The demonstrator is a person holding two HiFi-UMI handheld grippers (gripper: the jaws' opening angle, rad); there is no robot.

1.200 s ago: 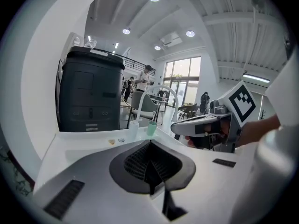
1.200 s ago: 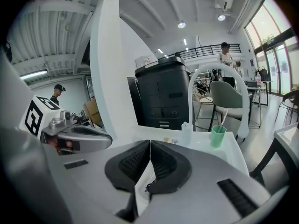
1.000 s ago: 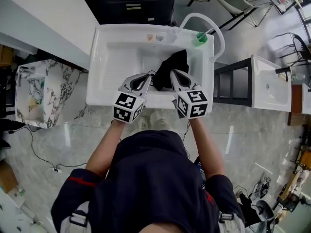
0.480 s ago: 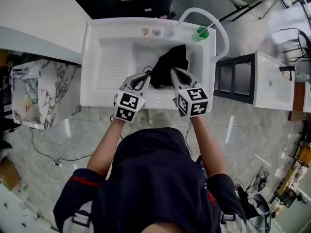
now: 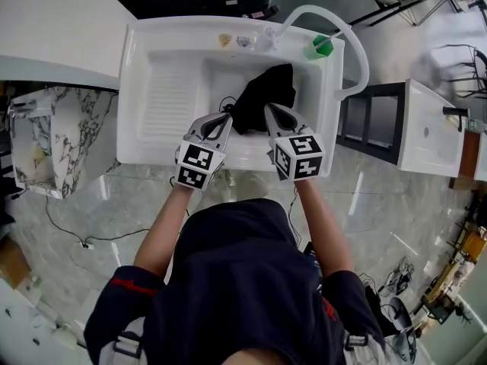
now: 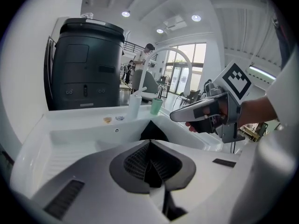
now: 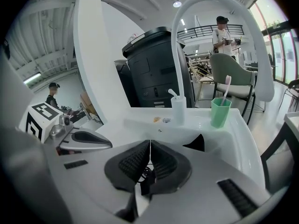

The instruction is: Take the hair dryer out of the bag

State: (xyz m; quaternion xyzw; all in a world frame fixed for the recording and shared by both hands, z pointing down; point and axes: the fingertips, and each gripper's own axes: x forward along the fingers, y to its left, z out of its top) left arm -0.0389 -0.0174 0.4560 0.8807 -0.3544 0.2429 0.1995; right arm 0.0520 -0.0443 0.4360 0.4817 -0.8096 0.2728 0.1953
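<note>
Pointing down over the near rim of one white sink [image 5: 152, 154], the left claw [image 5: 227, 119] and the right claw [image 5: 268, 110] each have pads pressed together. Just beyond their tips one black bag [image 5: 266, 91] lies in the basin; the hair dryer cannot be seen. At the far rim stand one white bottle [image 7: 178, 108] and one green cup [image 7: 220, 112] holding one toothbrush [image 7: 226, 85].

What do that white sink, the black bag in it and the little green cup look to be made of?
White rectangular sink: glossy ceramic or moulded plastic, smooth with a ribbed washboard slope. Black bag: soft matte fabric, it crumples and folds. Green cup: probably plastic, slightly translucent.
</note>
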